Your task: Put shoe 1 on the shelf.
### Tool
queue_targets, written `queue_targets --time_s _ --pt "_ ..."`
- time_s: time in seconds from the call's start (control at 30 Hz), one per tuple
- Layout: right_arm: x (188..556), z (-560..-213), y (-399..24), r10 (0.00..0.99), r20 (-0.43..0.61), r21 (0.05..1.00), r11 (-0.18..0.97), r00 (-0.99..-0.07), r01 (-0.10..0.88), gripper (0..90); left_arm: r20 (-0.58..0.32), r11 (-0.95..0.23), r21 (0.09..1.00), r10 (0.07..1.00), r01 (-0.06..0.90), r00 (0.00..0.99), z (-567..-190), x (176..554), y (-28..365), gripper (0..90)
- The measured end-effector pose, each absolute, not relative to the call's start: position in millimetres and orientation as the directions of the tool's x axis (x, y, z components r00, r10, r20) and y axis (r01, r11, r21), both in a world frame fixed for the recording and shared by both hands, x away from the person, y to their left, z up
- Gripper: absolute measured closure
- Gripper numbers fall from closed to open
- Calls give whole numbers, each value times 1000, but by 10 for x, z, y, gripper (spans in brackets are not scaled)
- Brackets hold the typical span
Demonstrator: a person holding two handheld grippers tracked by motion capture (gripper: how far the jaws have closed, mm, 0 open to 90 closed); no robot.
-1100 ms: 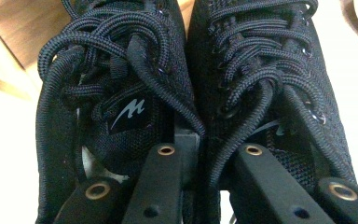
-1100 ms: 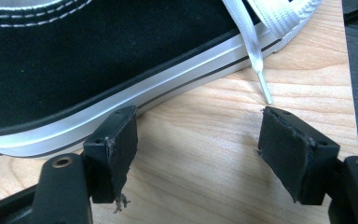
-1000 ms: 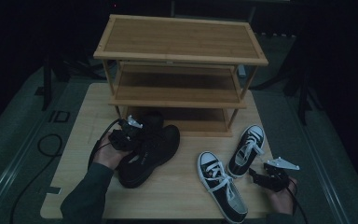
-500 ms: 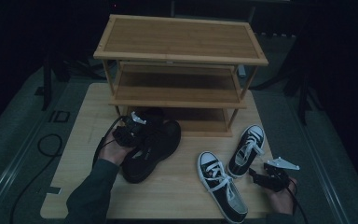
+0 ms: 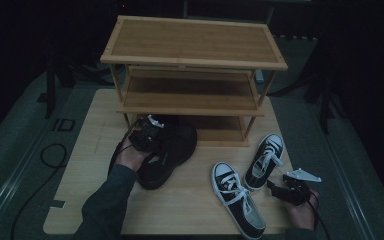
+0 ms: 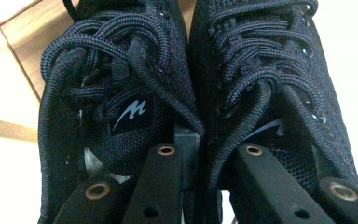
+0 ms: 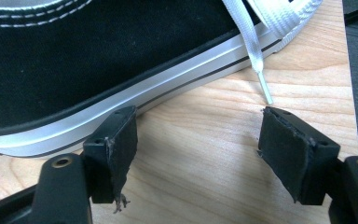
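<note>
A pair of black mesh trainers lies side by side in front of the wooden rack, toes near its bottom shelf. My left gripper is shut on them at the heel end. In the left gripper view one jaw reaches into each trainer, and the gripper pinches their inner walls together. My right gripper rests low at the table's right front, open, beside the black-and-white sneakers. In the right gripper view its gripper stands over bare wood, next to a sneaker's white sole and a lace tip.
The three-tier rack stands at the back of the wooden table. The second sneaker lies near the rack's right leg. A cable loops on the floor to the left. Dark floor surrounds the table.
My left hand has pushed the black trainers a little farther from the person, toward the rack's bottom shelf. The right gripper and the sneakers have stayed put.
</note>
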State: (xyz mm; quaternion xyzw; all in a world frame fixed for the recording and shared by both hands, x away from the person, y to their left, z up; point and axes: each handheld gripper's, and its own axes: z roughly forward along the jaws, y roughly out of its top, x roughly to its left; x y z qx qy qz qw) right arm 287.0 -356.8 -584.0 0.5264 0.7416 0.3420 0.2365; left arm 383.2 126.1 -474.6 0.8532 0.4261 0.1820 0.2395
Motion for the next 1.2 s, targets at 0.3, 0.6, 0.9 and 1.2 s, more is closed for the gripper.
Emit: queue_targets --time_s 0.3,0.6,0.9,1.2 --pt "2871 -5840 -3568 942 9 756 212 -334 619 276 131 -511 558 832 653 539 -4802 3957 1160 851" --pt "2871 -5840 -3569 942 9 756 212 -334 619 277 146 -487 567 853 664 501 -4810 4040 1051 850" --pt "2872 -5839 -3570 942 9 756 213 -335 619 276 148 -451 579 877 679 456 -4827 4093 978 848" --pt "2872 -5840 -3570 942 9 756 213 -336 619 276 152 -409 582 904 703 400 -4823 4145 870 845"
